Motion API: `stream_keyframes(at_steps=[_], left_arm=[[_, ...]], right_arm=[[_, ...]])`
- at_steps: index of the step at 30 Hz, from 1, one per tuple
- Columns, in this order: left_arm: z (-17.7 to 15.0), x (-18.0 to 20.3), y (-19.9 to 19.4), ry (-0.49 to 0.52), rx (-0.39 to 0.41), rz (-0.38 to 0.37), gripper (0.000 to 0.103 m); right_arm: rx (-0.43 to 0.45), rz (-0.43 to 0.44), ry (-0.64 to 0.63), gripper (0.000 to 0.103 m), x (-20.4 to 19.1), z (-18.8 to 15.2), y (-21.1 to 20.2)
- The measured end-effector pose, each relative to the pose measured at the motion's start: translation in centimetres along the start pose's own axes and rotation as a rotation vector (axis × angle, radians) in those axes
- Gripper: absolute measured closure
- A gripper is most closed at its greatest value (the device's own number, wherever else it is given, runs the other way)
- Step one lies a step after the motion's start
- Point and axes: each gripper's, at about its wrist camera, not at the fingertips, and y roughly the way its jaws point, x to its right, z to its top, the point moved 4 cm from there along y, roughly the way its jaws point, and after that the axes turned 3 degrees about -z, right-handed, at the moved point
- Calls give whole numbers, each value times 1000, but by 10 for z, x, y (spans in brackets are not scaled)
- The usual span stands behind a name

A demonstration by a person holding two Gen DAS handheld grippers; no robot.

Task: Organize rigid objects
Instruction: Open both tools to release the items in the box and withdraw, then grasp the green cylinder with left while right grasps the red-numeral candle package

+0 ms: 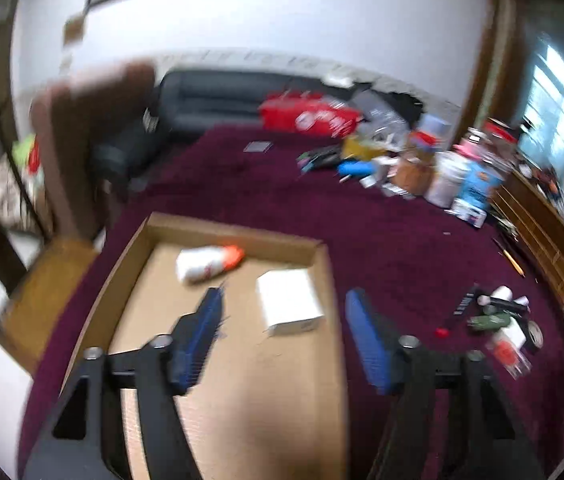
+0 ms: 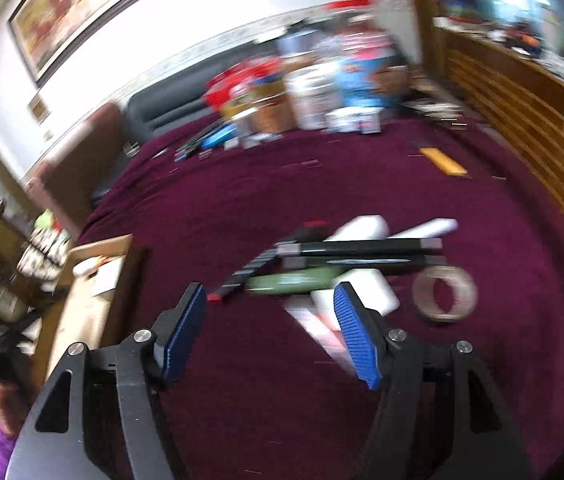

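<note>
We hold both grippers with their jaws wide and nothing between the pads. Our left gripper hangs over the cardboard tray, which sits near the left edge of the maroon cloth. Two things already lie inside it: a white bottle with an orange cap on its side near the far wall, and a white box beside it, apart from the bottle.

Our right gripper points down at the loose pile toward the right edge of the cloth: a green tube, long black sticks, white cylinders behind them, and a tape roll just beside them.

The pile is where we judge things could slip. The pieces lie across one another, so closing on the green tube may catch a black stick as well, or nudge the round pieces into rolling away. Both views are smeared, so exact overlaps are hard to tell; a hurried closure could miss. The bottle in the tray could also roll if we bump it.
</note>
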Motion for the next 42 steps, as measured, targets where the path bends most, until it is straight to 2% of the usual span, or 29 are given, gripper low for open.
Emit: stream_keyframes(at_steps=[1, 4, 8, 11, 14, 17, 21, 23, 26, 27, 28, 29, 31, 33, 35, 37, 38, 40, 42], left_arm=[[1, 21, -7, 49, 25, 4, 24], [-1, 69, -5, 147, 27, 3, 20], [-22, 131, 16, 236, -78, -72, 20], [-33, 168, 37, 293, -129, -83, 20], [-39, 202, 59, 380, -171, -84, 21], [-33, 222, 83, 388, -227, -98, 27], [-23, 252, 120, 354, -261, -108, 27], [-28, 265, 138, 376, -292, -103, 27], [-33, 269, 141, 338, -303, -133, 31], [-35, 269, 137, 336, -347, -195, 57], [-40, 270, 135, 345, -402, -227, 81], [-46, 267, 129, 365, -451, -224, 86], [-55, 259, 116, 370, -511, -250, 86], [-59, 249, 103, 343, -521, -271, 86], [-52, 238, 88, 303, -479, -292, 86], [-37, 227, 73, 267, -412, -284, 84], [-35, 225, 71, 263, -405, -281, 83], [-34, 225, 65, 270, -399, -275, 72], [-38, 229, 67, 303, -398, -247, 69]], right_arm=[[8, -21, 22, 28, 15, 0, -3], [5, -38, 111, 27, 58, 1, 2], [-19, -37, 187, 27, 94, -1, 21], [-17, -21, 224, 27, 113, 3, 36], [24, -28, 215, 28, 124, 10, 45], [64, -21, 190, 28, 126, 12, 51], [69, 2, 191, 28, 133, 9, 57], [97, -34, 188, 28, 136, 10, 53], [87, -31, 213, 28, 142, 8, 54], [74, -23, 212, 28, 141, 6, 56], [67, -27, 203, 28, 140, 5, 57], [65, -30, 193, 28, 138, 5, 58], [64, -30, 163, 28, 132, 5, 58], [64, -37, 126, 28, 125, 4, 58], [66, -38, 103, 28, 120, 2, 57], [67, -38, 93, 28, 118, 1, 56], [65, -37, 95, 28, 119, 1, 57], [54, -39, 107, 28, 121, 0, 59], [42, -39, 125, 28, 126, 0, 62]])
